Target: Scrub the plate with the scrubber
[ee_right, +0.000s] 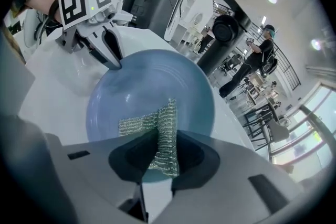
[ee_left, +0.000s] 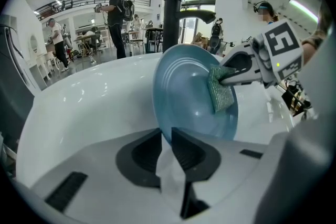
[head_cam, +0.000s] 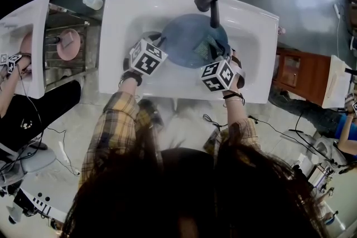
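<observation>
Left gripper [ee_left: 167,136] pinches the tilted plate [ee_left: 184,97] by its rim; right gripper [ee_right: 160,149] clamps the scrubber [ee_right: 163,123]; hard scrubbing might lever the plate loose

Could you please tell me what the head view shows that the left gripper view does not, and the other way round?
Only the head view: the whole sink from above, the person's plaid sleeves and a pink dish at the next station.
Only the left gripper view: the left gripper with its jaws shut on the lower rim of the plate, and people in the hall behind.
Both: the plate tilted up in the sink, the faucet, and the right gripper pressing the scrubber on the plate's face.
</observation>
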The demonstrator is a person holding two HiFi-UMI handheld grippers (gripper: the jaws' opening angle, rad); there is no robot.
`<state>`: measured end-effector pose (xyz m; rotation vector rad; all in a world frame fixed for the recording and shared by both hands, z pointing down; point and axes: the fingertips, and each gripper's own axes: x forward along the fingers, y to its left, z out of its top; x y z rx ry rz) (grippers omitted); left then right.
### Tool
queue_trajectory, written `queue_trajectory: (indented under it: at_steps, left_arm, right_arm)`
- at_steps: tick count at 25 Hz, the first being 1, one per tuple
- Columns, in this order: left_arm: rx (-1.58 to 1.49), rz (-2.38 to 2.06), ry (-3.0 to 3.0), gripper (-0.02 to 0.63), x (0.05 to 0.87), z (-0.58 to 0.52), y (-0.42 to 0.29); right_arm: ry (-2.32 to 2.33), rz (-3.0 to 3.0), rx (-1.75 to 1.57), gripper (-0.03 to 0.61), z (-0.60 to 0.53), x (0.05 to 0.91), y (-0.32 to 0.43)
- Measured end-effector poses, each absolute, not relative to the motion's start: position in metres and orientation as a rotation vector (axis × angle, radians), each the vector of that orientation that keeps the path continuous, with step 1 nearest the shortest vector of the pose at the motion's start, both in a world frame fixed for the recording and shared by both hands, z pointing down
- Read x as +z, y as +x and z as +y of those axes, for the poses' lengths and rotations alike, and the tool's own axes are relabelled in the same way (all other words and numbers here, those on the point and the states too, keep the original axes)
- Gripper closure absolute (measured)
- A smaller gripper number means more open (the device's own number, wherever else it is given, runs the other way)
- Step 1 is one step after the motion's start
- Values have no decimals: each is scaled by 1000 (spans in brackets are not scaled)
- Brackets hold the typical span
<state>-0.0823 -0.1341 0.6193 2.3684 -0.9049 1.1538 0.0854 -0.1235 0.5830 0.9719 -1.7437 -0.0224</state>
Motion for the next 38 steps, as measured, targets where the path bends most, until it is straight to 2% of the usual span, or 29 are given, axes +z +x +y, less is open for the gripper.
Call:
queue_trajectory:
  at_steps: [10,29,38]
  left_arm:
    - [1159,-899,2366,558,618,-132,-82]
    - [1148,-919,2342,558,621,-131,-81]
    - [1144,-910,2323,557,627,-125,-84]
  right_arm:
    - [1043,-1726,-97,479,-149,560,96]
    - [913,-1884,-193,479,-175,564,-25]
    - [840,-1886,-210,480,-161,578,-37]
